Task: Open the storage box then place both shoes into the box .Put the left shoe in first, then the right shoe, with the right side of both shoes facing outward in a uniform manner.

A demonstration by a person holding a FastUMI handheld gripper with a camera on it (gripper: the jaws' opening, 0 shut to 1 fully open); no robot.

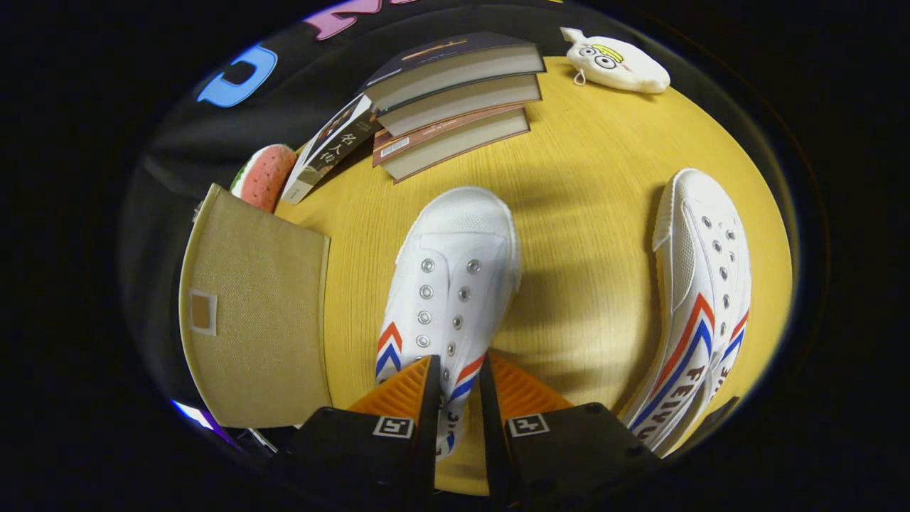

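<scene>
a round yellow wooden table (pixel 583 213) fills the booth, and everything for the task sits on it. to the left of the fingers stands the beige fabric storage box (pixel 256 320), its lid seen from above and, as far as can be told, closed; it seems not yet opened, though this angle leaves that unsure. beyond lies a stack of books (pixel 455 99), with one loose book (pixel 330 146) leaning beside it, a watermelon-slice toy (pixel 264 174) behind the box, and a small white plush pouch (pixel 615 64) at the far rim. one white canvas shoe (pixel 704 299) lies well apart on the right, resting on its side. the other white canvas shoe (pixel 451 284) points away, its heel between the fingers. the gripper (pixel 458 370) is pinched on that heel collar, both fingers pressing it, likely to carry it boxward.
</scene>
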